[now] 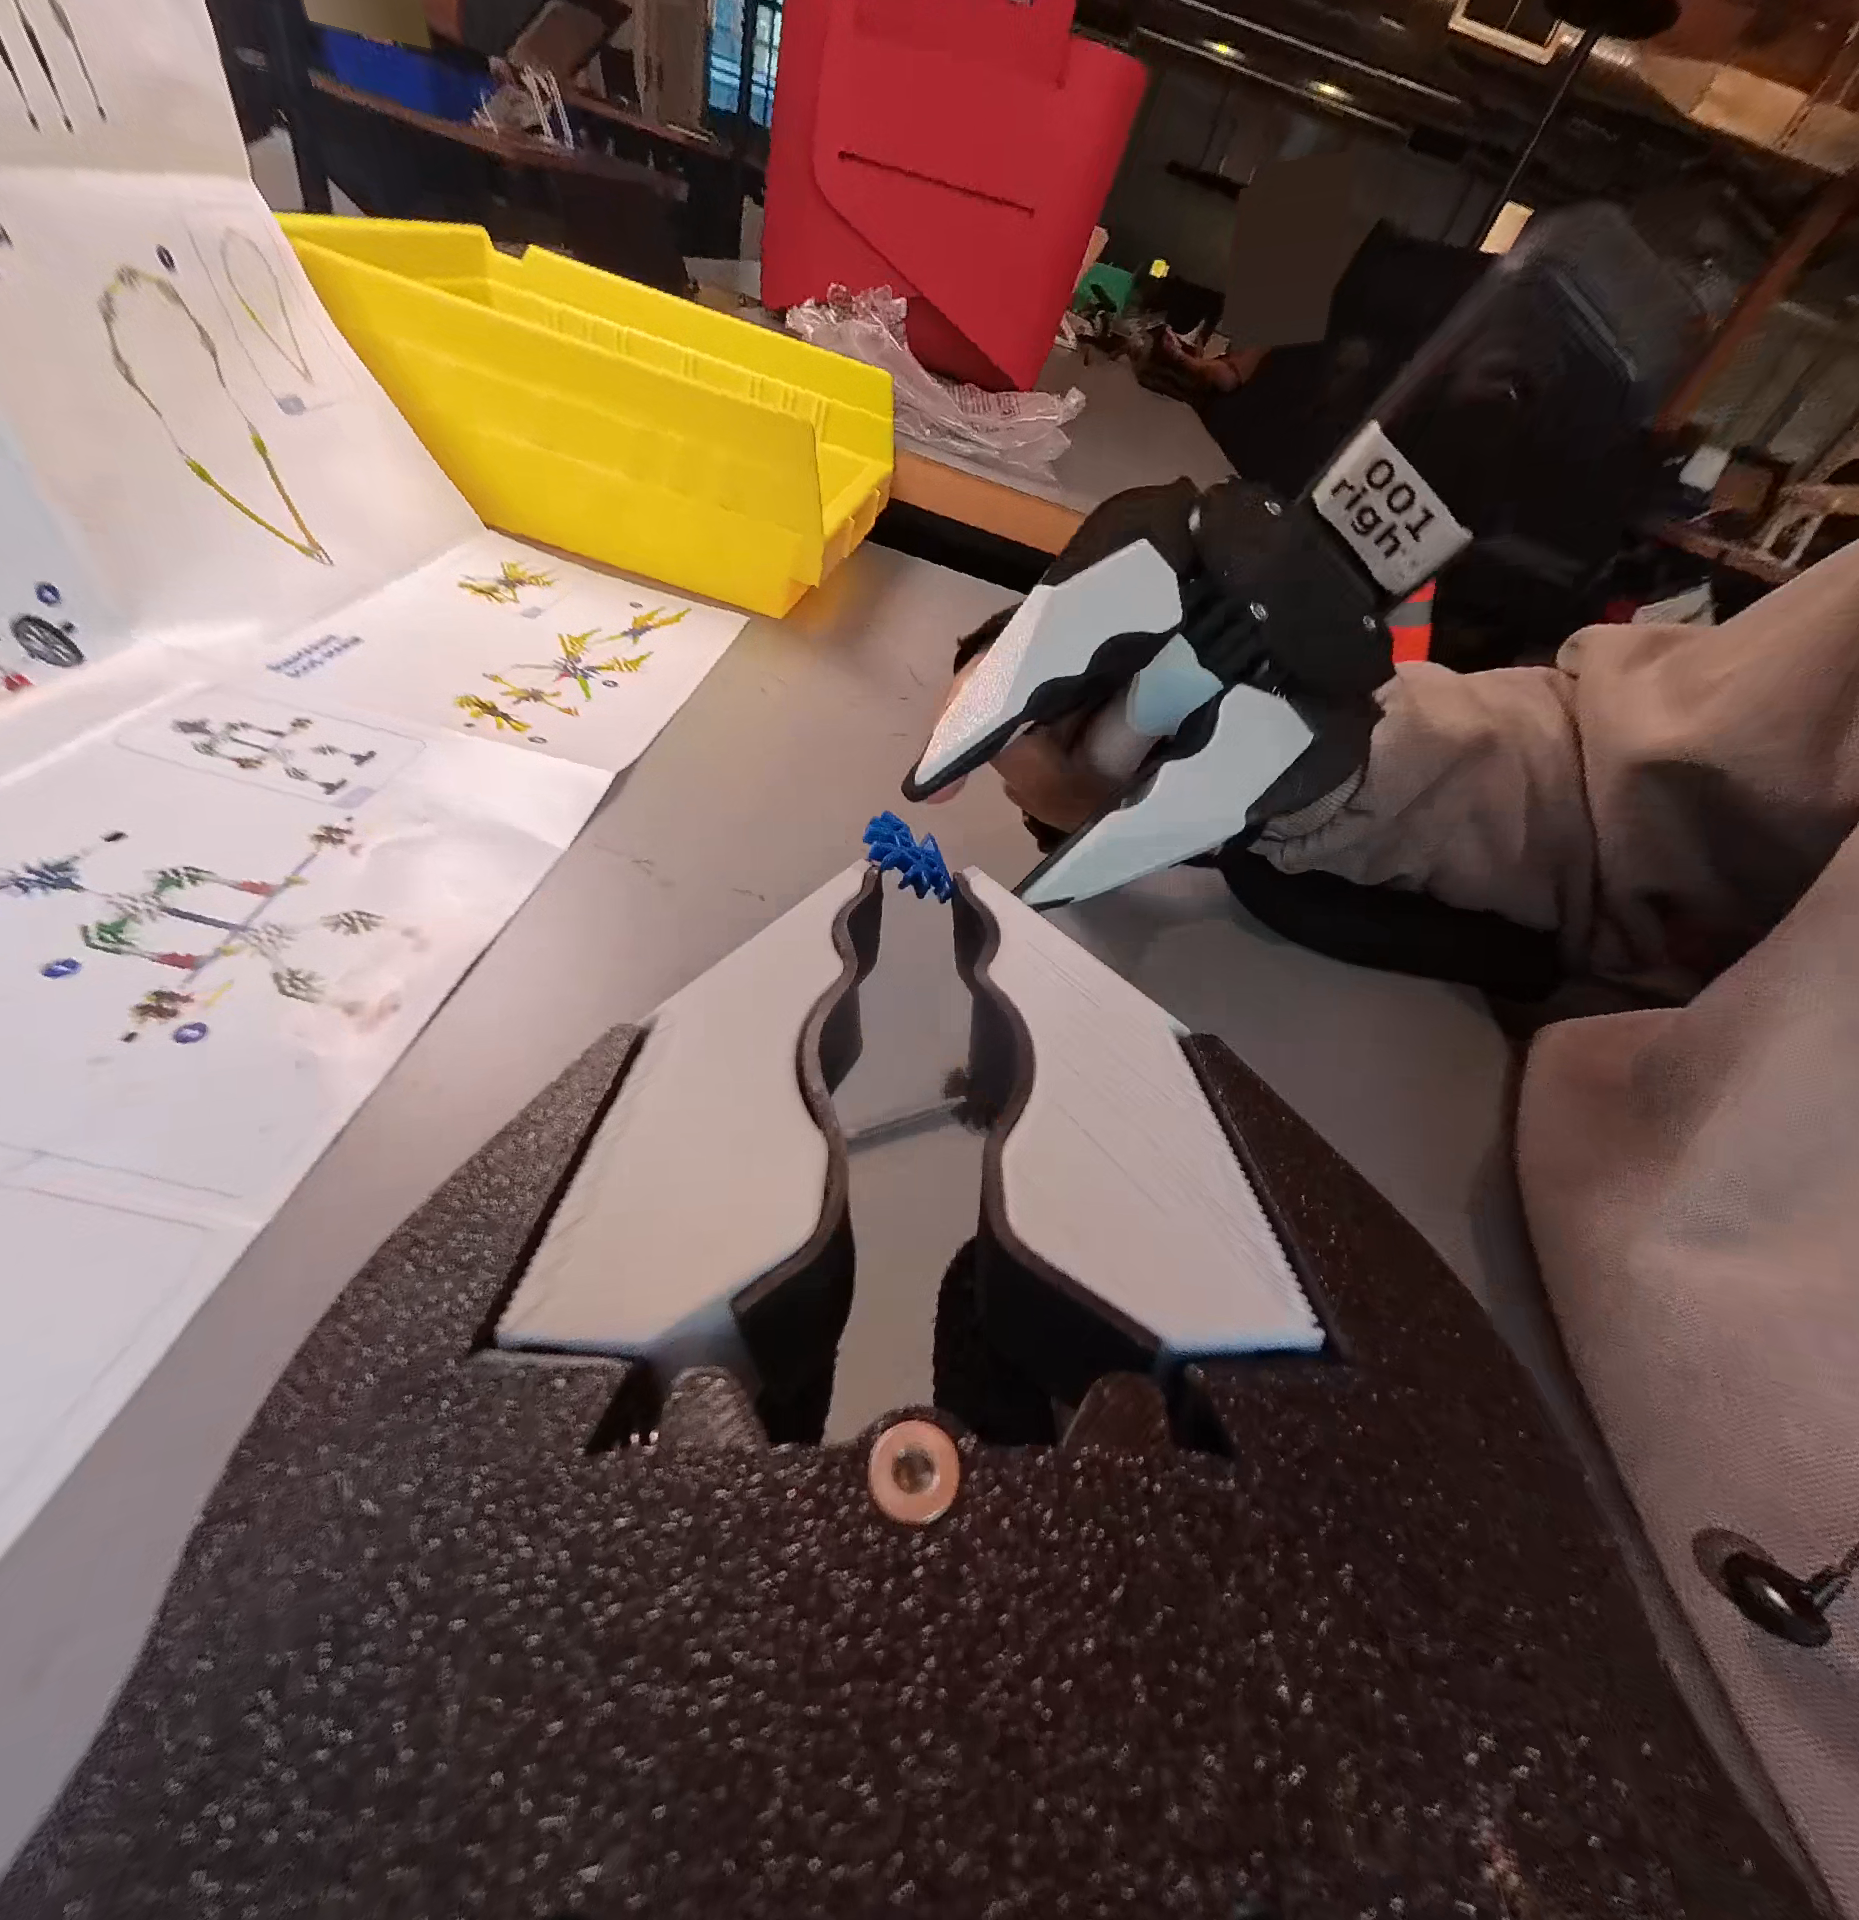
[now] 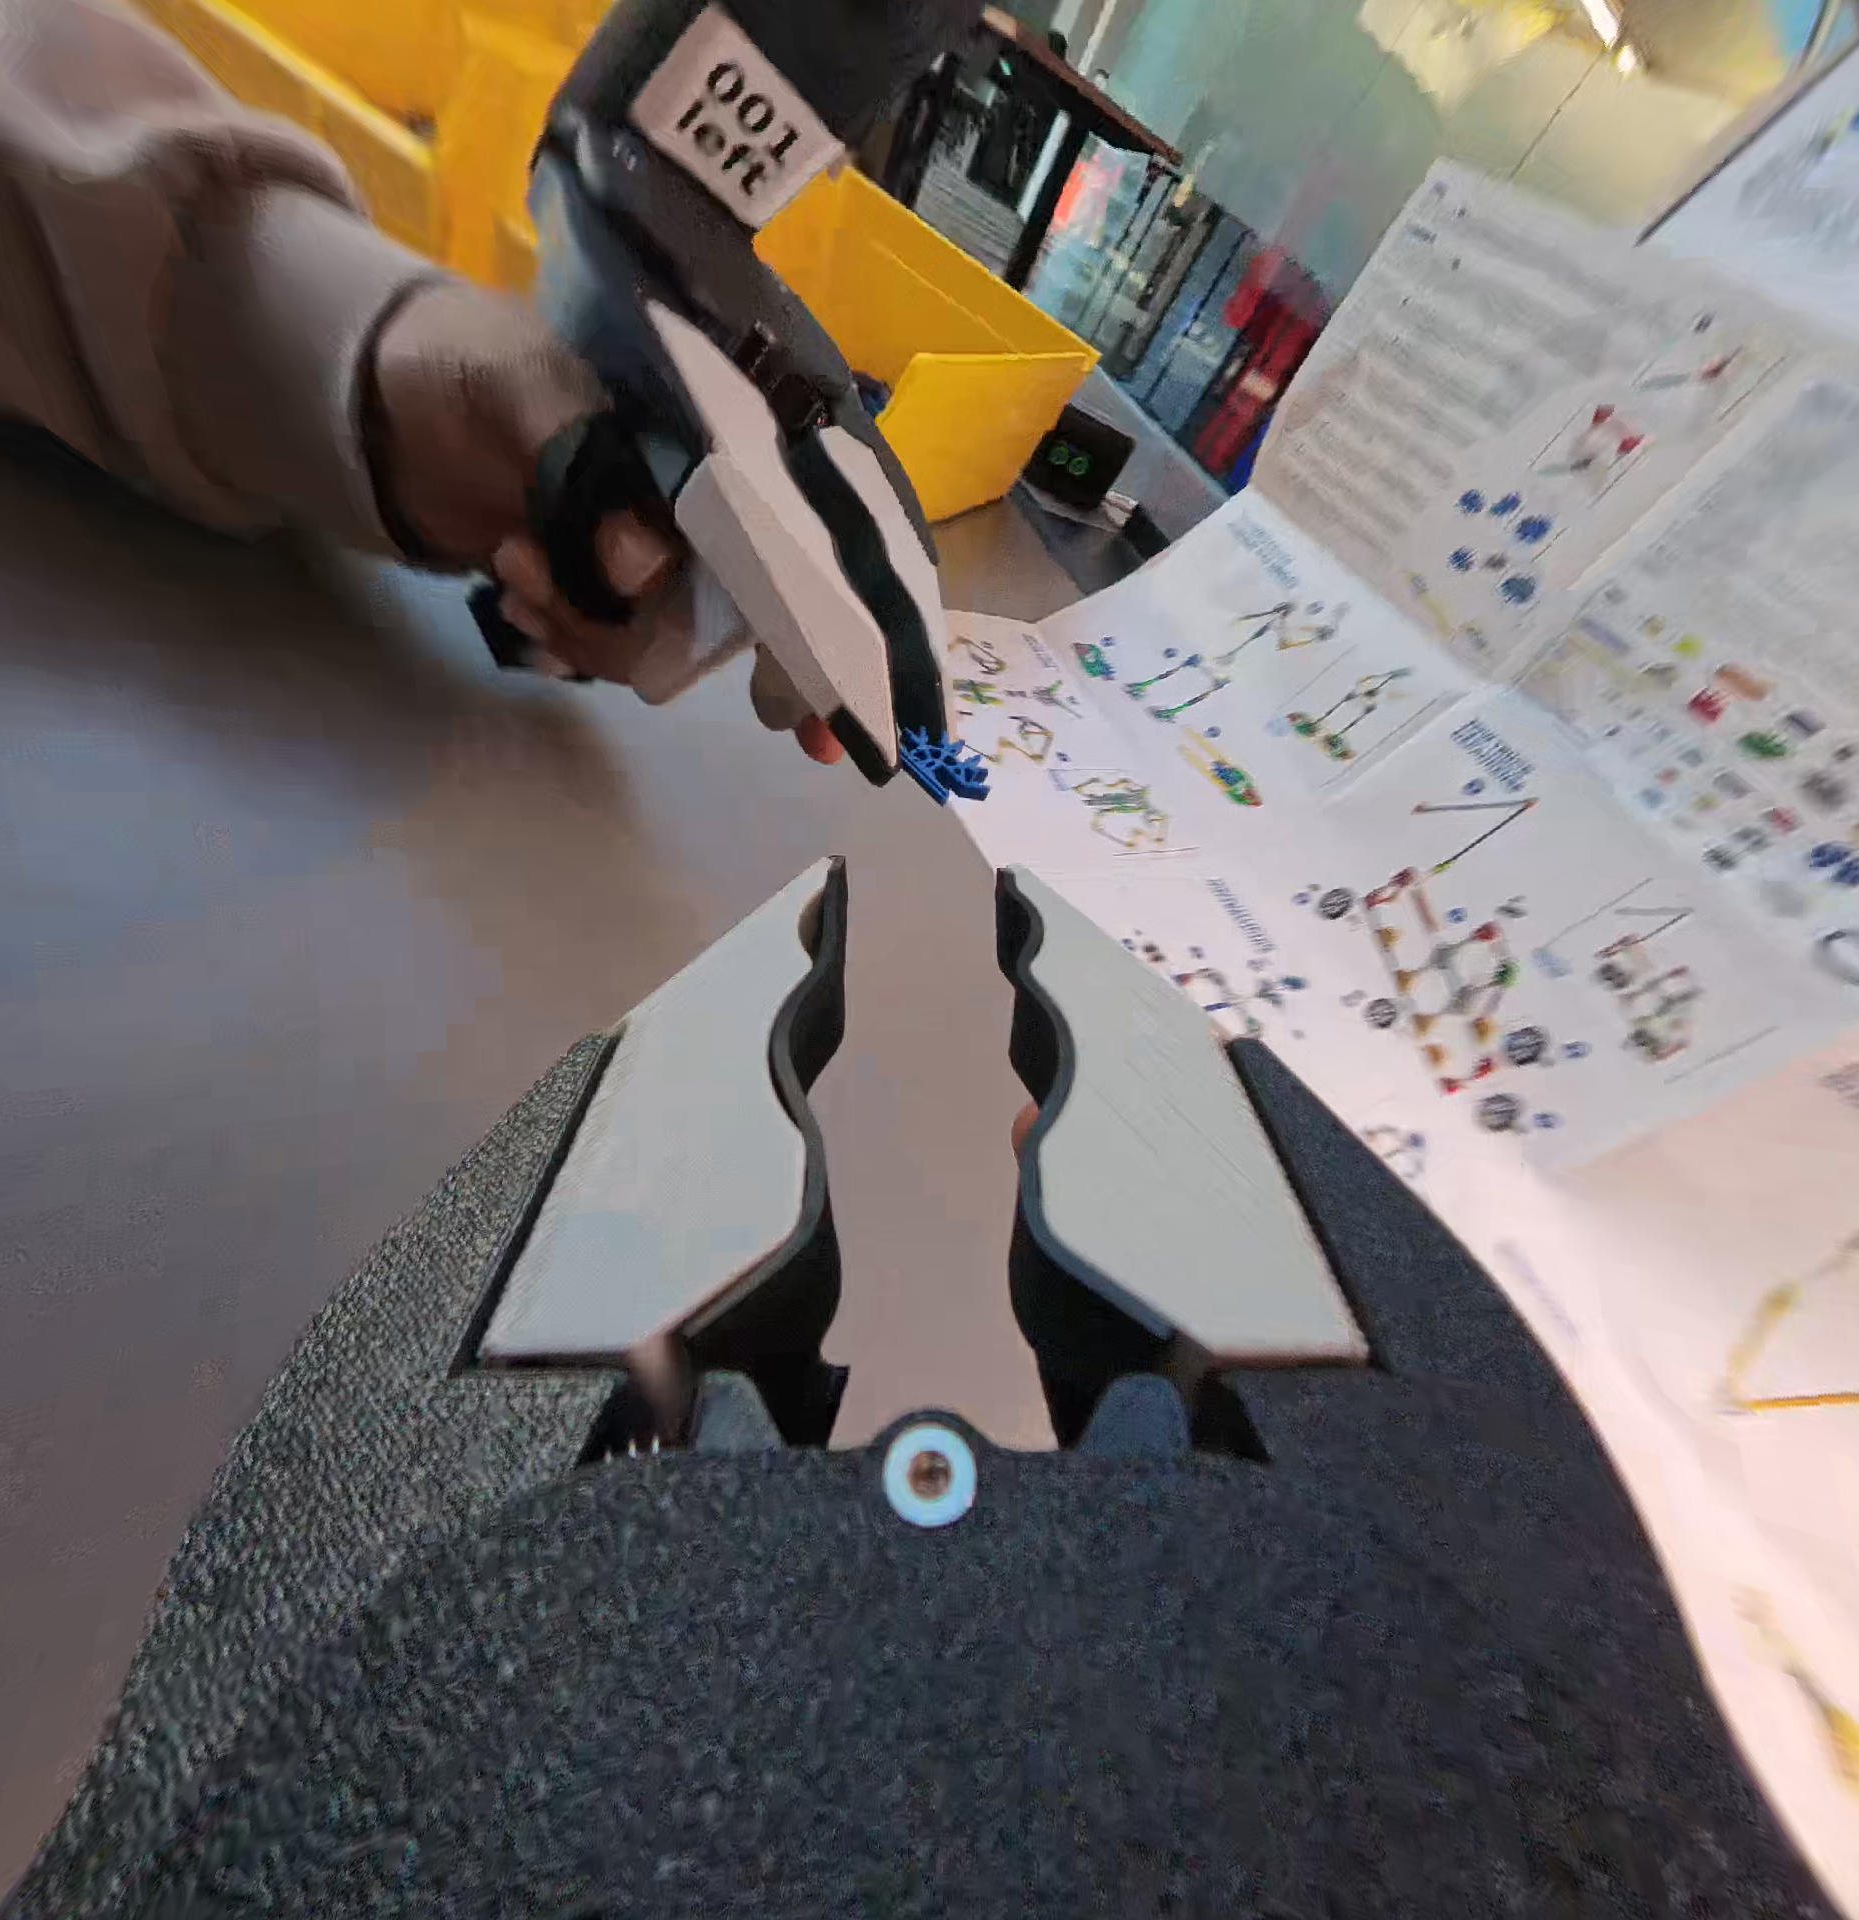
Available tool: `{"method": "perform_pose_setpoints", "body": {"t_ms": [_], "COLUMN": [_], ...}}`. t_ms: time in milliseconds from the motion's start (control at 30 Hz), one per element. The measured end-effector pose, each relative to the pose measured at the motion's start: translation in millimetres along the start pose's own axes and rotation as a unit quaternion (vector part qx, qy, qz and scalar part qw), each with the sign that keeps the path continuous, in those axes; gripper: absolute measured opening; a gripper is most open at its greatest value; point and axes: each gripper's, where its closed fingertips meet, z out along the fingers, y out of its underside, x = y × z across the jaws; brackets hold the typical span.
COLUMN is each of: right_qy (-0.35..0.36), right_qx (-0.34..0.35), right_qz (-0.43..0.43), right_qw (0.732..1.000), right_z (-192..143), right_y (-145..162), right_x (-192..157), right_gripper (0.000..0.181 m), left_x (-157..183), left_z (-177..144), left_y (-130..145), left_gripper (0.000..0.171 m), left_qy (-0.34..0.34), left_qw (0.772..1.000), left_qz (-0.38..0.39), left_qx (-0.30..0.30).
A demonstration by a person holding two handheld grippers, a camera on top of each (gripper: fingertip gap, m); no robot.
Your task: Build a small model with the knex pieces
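The left gripper (image 1: 912, 883) was pinching a blue connector (image 1: 907, 854) at its fingertips, at frame centre in the left wrist view, above the grey table (image 1: 759, 727). The right gripper (image 2: 920, 868) stood spread and empty — the connector (image 2: 940, 764) lay just ahead of its tips, slightly above centre. Instruction sheet (image 1: 281, 831) at left, yellow bin (image 1: 613, 436) beyond.

White lettered tags (image 1: 1390, 516): 1 on left claw (image 1: 909, 883), 1 on right claw (image 2: 920, 868); captioned sheet (image 1: 281, 727).

Bright, wide-angle bending at edges; right wrist view smeared with motion blur.
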Motion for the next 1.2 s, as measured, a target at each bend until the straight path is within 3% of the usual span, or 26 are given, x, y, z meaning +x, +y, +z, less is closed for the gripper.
{"method": "perform_pose_setpoints", "body": {"t_ms": [167,367,500,633,767,867,967,1100,1200], "right_qy": [-0.072,-0.085,-0.090,-0.087,-0.089,-0.115,-0.153,-0.180,-0.187], "right_qx": [0.047,0.004,-0.021,-0.037,-0.043,-0.028,0.003,0.058,0.102], "right_qz": [0.241,0.392,0.440,0.454,0.463,0.460,0.478,0.467,0.442], "right_qw": [0.967,0.916,0.893,0.886,0.881,0.880,0.865,0.864,0.872], "right_z": [-2,9,16,22,26,25,20,9,-1], "right_y": [-17,-6,2,8,15,12,4,-12,-25], "right_x": [6,7,1,-4,-6,-8,-7,0,5], "right_gripper": [0.022,0.018,0.019,0.024,0.016,0.016,0.016,0.016,0.016], "left_x": [-3,-11,-14,-18,-17,-14,-6,-2,1], "left_z": [-1,3,5,7,8,8,8,2,-2], "left_y": [-4,6,14,21,24,24,18,3,-10], "left_gripper": [0.013,0.013,0.013,0.013,0.007,0.007,0.009,0.009,0.010], "left_qy": [-0.056,-0.142,-0.185,-0.224,-0.239,-0.222,-0.181,-0.106,-0.018], "left_qw": [0.993,0.958,0.917,0.860,0.815,0.833,0.887,0.974,0.999], "left_qz": [0.103,0.245,0.342,0.441,0.507,0.490,0.416,0.199,-0.017], "left_qx": [0.002,-0.048,-0.085,-0.127,-0.146,-0.132,-0.090,-0.018,0.031]}}
